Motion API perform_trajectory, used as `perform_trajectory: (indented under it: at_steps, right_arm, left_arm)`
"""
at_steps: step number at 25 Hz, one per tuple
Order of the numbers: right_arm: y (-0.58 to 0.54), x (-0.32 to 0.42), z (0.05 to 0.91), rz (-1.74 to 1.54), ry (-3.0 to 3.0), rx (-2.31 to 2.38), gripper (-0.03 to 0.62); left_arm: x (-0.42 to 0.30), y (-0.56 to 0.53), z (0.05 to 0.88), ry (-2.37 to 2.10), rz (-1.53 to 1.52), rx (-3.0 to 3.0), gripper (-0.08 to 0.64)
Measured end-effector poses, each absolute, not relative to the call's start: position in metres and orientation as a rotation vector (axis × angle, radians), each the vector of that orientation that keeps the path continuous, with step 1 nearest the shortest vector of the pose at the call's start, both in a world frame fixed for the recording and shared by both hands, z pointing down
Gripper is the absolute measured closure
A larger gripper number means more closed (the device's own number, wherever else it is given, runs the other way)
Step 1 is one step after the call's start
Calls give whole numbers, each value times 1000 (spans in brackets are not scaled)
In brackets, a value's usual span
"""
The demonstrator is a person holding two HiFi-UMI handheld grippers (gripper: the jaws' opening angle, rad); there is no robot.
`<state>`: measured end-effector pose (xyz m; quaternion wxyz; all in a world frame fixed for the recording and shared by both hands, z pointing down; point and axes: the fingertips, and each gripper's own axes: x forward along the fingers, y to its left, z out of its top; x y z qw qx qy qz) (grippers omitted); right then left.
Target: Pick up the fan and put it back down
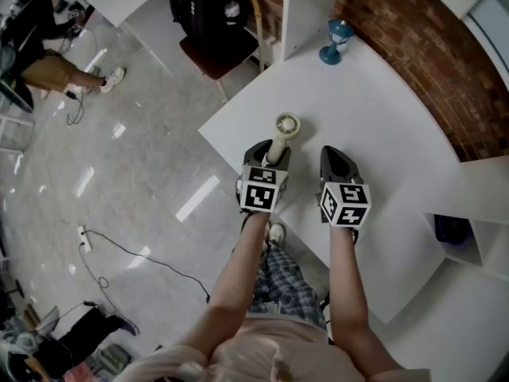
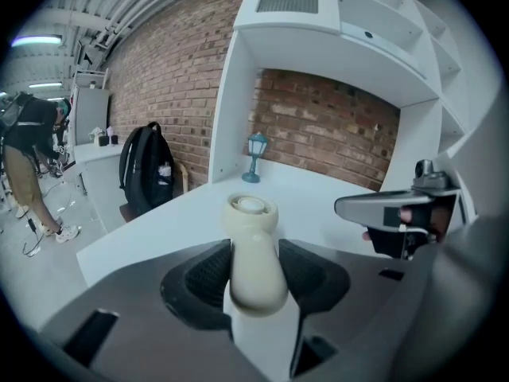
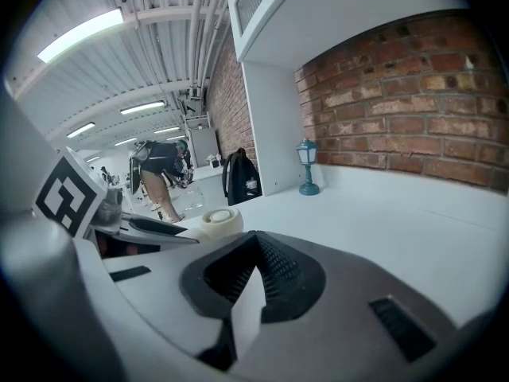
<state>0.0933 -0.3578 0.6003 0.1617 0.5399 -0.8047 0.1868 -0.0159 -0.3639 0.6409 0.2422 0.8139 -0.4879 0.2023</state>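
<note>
Fan (image 1: 281, 138), cream-coloured, is gripped by its handle between the jaws of the left tool (image 2: 254, 249), with its round head pointing out over the white surface (image 1: 382, 118) near the front corner. The right tool (image 3: 253, 243) hangs just beside it, jaws closed together on nothing. A small blue lamp (image 1: 336, 40) stands well apart.

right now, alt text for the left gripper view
The left claw grips a cream fan by its handle, white table beyond. Further back, a blue lamp by a brick wall; a black backpack at left.
</note>
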Motion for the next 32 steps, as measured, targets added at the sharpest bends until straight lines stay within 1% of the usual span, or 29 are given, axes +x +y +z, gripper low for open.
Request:
perform_trajectory:
  at_steps: [6, 15, 21, 22, 23, 24, 25, 29, 32]
  right_arm:
    - [-360, 93, 614, 561, -2270, 1555, 577]
    - [-358, 105, 621, 576, -2242, 1589, 577]
    - [-356, 112, 622, 586, -2240, 1604, 577]
    - [-356, 112, 621, 586, -2242, 1607, 577]
    - [-356, 113, 620, 586, -2243, 1611, 577]
    - [-356, 113, 619, 586, -2245, 1616, 577]
    - [-356, 113, 617, 587, -2247, 1620, 577]
    - [-356, 116, 616, 588, -2253, 1631, 577]
    - [-354, 118, 614, 586, -2256, 1634, 577]
  left_arm:
    - [-10, -360, 678, -1250, 678, 2180, 354]
    - [-4, -362, 693, -1210, 806, 2201, 352]
    - [0, -358, 700, -1185, 837, 2191, 350]
    - [1, -358, 699, -1183, 829, 2193, 341]
    - [1, -359, 697, -1183, 817, 2197, 314]
    - [1, -359, 693, -1184, 801, 2204, 267]
    - [1, -359, 689, -1185, 781, 2212, 235]
    - [0, -358, 679, -1203, 720, 2240, 203]
    - [-1, -357, 676, -1210, 715, 2247, 198]
